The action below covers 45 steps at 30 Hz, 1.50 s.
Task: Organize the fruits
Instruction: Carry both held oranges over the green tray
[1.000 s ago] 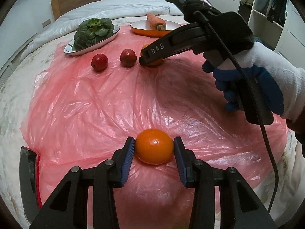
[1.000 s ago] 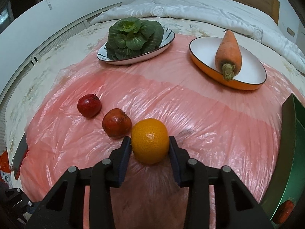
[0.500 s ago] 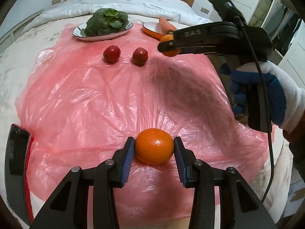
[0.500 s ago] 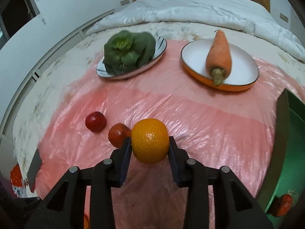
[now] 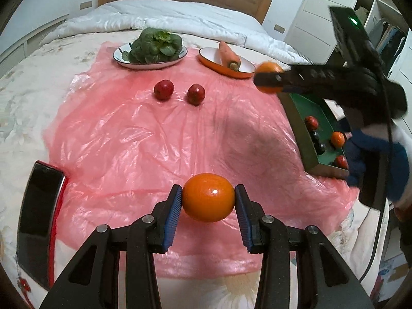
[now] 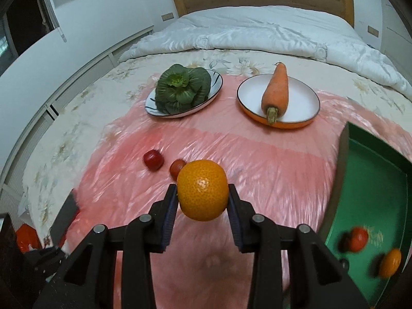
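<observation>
Orange, dimpled glossy skin, pinched in right tool; smoother orange pinched in left tool.

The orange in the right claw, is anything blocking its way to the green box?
Nothing visible does. The orange is held above the pink sheet, and the green box lies open to its right.

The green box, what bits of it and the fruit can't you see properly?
- Green box: in the left wrist view the right gripper and gloved hand cover its far and right parts; in the right wrist view the picture edge cuts it off.
- Fruit in the box: blurred in the right wrist view, kind unclear.
- One small red fruit: partly behind the held orange.
</observation>
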Available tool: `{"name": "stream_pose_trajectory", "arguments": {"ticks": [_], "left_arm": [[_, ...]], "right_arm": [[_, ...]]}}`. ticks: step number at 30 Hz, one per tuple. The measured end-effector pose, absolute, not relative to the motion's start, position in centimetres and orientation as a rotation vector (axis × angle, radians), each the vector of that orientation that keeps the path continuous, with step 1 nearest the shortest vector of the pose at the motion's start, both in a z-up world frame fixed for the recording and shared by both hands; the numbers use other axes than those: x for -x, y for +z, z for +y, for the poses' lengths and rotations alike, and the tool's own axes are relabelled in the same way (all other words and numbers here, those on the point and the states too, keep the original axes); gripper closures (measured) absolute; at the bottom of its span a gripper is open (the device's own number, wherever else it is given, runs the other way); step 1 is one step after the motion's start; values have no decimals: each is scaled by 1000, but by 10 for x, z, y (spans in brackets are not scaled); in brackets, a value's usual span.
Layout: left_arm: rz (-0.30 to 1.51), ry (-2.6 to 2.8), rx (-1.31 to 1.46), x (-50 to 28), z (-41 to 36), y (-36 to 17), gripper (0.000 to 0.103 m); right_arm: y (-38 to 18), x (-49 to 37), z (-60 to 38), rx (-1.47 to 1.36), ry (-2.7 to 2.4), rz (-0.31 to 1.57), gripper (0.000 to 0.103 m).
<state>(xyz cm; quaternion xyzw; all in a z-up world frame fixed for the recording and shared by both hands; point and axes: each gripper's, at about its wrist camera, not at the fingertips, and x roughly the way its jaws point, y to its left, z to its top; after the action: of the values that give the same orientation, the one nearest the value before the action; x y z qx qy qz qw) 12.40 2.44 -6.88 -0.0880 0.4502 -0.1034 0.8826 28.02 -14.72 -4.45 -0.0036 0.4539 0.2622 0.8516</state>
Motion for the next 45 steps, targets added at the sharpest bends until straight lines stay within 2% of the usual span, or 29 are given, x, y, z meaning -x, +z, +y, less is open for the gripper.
{"name": "stream_pose_trajectory", "arguments": {"ticks": [23, 45], "left_arm": [[877, -269, 42, -63, -43, -22, 67], [956, -380, -121, -57, -141, -35, 67]], "right_arm": [[-49, -126, -230, -71, 497, 1004, 50], [-64, -62, -351, -144, 352, 993, 50]]}}
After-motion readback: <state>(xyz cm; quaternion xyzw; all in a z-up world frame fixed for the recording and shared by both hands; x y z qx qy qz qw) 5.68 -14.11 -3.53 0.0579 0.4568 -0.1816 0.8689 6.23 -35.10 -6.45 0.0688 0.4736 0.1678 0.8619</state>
